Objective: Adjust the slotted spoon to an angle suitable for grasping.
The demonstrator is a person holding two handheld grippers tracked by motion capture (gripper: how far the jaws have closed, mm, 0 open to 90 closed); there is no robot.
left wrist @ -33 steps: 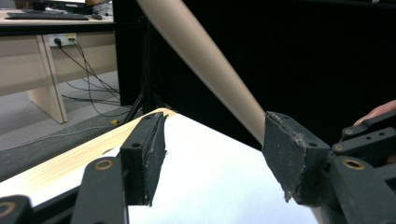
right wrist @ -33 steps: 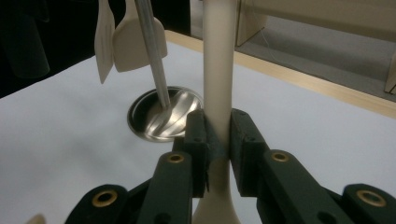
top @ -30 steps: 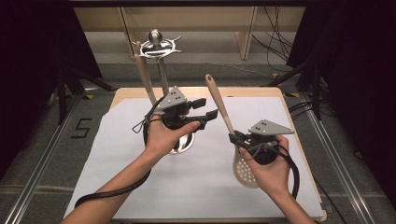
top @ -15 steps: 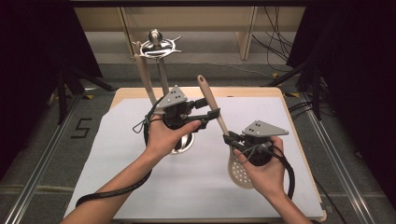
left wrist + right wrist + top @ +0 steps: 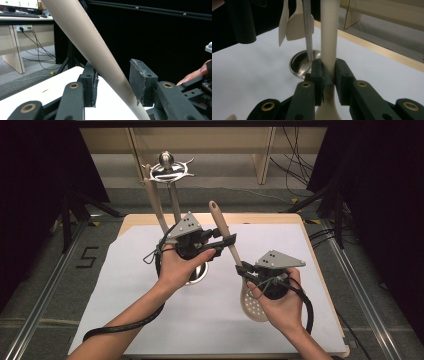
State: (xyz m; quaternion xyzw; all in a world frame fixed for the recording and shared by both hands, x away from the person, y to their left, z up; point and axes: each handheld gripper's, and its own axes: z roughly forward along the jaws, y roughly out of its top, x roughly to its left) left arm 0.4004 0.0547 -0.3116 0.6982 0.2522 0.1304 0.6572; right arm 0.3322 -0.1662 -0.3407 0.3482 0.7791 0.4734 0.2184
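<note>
Since a second ago, we see the slotted spoon [image 5: 235, 255] tip up off the paper and swing left, so that its handle end now rises near the left gripper [image 5: 227, 240] instead of lying out across the sheet.

Our right gripper [image 5: 246, 272] pinches the spoon's neck, low on the handle just above the perforated bowl; in the right gripper view the pads [image 5: 318, 72] press against the pale shaft from both sides. Our left gripper stands spread: in the left gripper view the handle [image 5: 100, 62] slants between the two jaws, seeming to touch the right pad near its lower end, with a clear gap to the left one. The bowl hangs just over the white paper [image 5: 150, 320] by the right hand [image 5: 280, 305].

We judge this a hand-over, perhaps toward hanging the spoon on the utensil stand [image 5: 169, 170] behind the left hand, where other wooden utensils [image 5: 297, 22] already hang. The risk lies in timing. If the right lets go before the left closes, the tapered, smooth handle slides through and drops. A left grip this far up the shaft leaves the bowl as a long lever, so the spoon could pivot in the pads. Swinging it toward the stand could also knock the hanging utensils.
</note>
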